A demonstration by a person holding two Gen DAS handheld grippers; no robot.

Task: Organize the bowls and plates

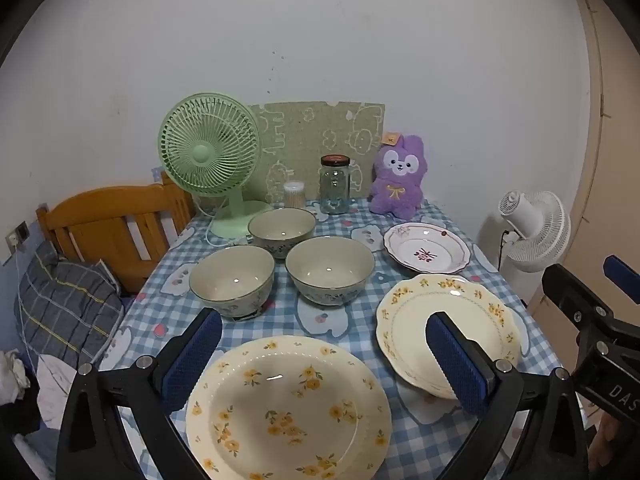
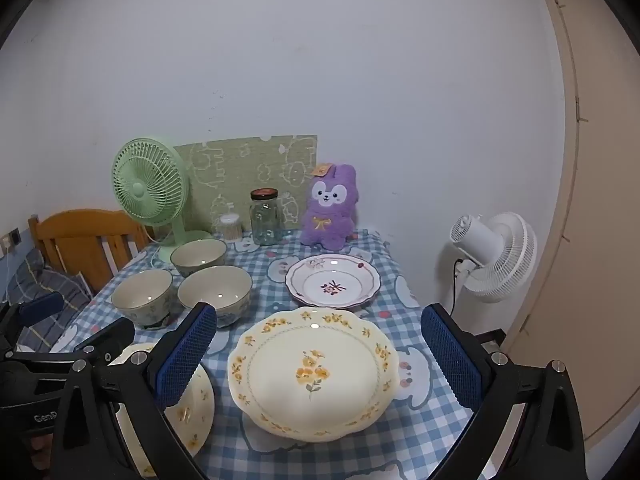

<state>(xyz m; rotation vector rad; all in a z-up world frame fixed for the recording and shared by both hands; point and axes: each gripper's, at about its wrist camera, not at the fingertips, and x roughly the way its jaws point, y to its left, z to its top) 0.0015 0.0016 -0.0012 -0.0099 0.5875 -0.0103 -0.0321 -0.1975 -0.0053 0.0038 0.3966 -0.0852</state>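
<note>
Left claw: your left gripper (image 1: 324, 360) hangs released above the table, its blue ribbed pads spread wide and pressing on nothing.
Under left claw: the large round cream plate with orange flowers (image 1: 288, 412) lies flat between and below those pads, at the near edge of the table.
Right claw: your right gripper (image 2: 318, 356) is released too, pads wide apart, tilted down over the table with nothing in its grasp.
Under right claw: the cream scalloped plate with a yellow flower border (image 2: 314, 374) lies flat between its pads, just right of the round plate.
Further plate: the white scalloped plate with a purple rim and flower motif (image 2: 334, 282) lies behind the scalloped cream one, near but apart from it.
Bowls: three cream ceramic bowls with blue patterned outsides (image 1: 280, 260) stand upright in a tight cluster on the left half of the table, two in front and one behind.
Surface: a blue-and-white checked tablecloth (image 1: 360, 308) covers the table.
Back edge: a green desk fan (image 1: 210, 160), a clear glass jar with a dark lid (image 1: 335, 186) and a purple plush rabbit (image 1: 398, 178) stand along the wall.
</note>
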